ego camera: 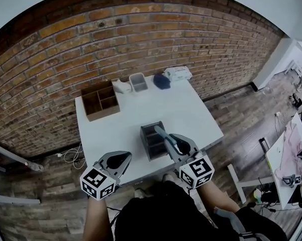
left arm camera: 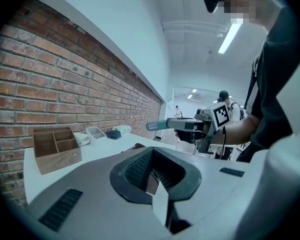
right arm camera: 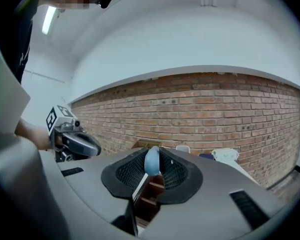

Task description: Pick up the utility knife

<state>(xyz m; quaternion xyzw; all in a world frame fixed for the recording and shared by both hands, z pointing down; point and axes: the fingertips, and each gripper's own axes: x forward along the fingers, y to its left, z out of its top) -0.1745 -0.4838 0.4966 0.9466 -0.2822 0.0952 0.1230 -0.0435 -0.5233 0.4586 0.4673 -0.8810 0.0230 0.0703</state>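
The utility knife [ego camera: 163, 134] has a teal handle and is lifted above the table; my right gripper [ego camera: 177, 145] is shut on its rear part, with the front end pointing up and away over the grey organizer [ego camera: 149, 140]. In the right gripper view the knife's blue end [right arm camera: 151, 161] shows pinched between the pads. The left gripper view shows the knife [left arm camera: 163, 125] sticking out to the left of the right gripper [left arm camera: 192, 129]. My left gripper [ego camera: 118, 161] hovers at the table's front edge, jaws together with nothing in them, and appears again as the left gripper [right arm camera: 81, 144].
A white table [ego camera: 191, 112] stands against a brick wall. At its back are a wooden divided box [ego camera: 99, 100], a clear tub [ego camera: 138, 82], a dark blue cloth [ego camera: 162, 81] and a white packet [ego camera: 177, 73]. Wooden floor lies to the right.
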